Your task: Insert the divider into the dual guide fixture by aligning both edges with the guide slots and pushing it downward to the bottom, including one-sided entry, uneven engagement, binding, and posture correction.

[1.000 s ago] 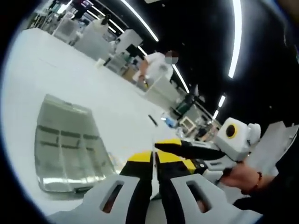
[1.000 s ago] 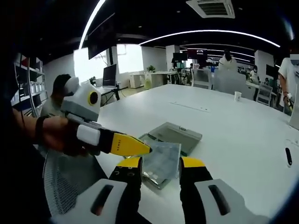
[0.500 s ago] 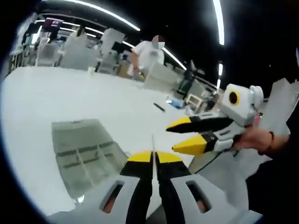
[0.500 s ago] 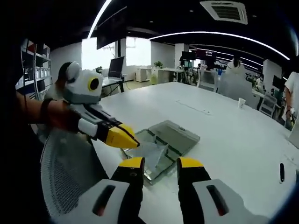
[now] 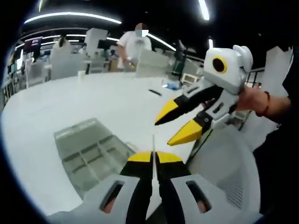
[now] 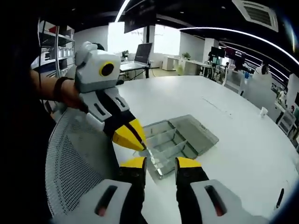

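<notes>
Clear tray [image 6: 180,142] near white counter [image 5: 93,105] edge; left hand-held gripper [image 5: 153,156] pinches thin divider [image 5: 153,144], right hand-held gripper [image 6: 160,162] parted, unladen.

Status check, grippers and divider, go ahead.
Left gripper shut on clear divider, above the table. Right gripper open, empty. Fixture open on table, nothing blocking the slots.

Fixture [image 6: 180,140] on the table [image 6: 243,140], near its edge, beside a mesh chair [image 6: 77,172].
</notes>
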`<state>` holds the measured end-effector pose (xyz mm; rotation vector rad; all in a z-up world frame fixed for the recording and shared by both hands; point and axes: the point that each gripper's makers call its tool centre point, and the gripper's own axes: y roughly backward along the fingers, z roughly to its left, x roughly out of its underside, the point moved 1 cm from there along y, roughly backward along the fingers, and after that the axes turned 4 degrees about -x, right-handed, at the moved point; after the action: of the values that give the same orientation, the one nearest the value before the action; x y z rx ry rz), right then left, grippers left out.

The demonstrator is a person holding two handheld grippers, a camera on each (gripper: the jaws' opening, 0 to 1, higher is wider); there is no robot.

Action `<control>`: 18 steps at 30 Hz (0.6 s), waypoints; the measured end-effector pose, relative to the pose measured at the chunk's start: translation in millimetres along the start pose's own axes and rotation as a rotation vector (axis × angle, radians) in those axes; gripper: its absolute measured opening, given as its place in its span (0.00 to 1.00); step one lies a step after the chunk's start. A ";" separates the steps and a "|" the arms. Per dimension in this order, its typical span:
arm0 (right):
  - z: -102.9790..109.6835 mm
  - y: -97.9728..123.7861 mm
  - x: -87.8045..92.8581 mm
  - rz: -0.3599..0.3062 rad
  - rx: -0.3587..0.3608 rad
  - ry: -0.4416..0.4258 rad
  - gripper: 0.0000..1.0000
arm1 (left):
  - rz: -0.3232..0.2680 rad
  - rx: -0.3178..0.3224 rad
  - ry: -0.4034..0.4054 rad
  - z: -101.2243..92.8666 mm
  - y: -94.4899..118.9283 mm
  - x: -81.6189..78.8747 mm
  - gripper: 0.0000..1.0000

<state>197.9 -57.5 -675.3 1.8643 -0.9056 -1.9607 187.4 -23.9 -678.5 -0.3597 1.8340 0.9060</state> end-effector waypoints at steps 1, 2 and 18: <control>0.9 -0.6 0.6 0.004 -0.007 0.008 0.19 | 0.002 0.002 -0.008 -1.2 0.0 0.7 0.00; 3.3 -1.2 0.8 0.011 -0.023 0.026 0.19 | 0.016 0.004 -0.034 -1.8 0.4 3.1 0.00; 18.3 -12.1 8.2 0.070 -0.122 0.131 0.06 | 0.035 0.064 -0.172 -15.1 3.5 5.2 0.00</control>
<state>181.7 -48.8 -689.8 1.8427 -0.7842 -1.7876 173.0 -31.6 -678.6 -0.2037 1.7112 0.8722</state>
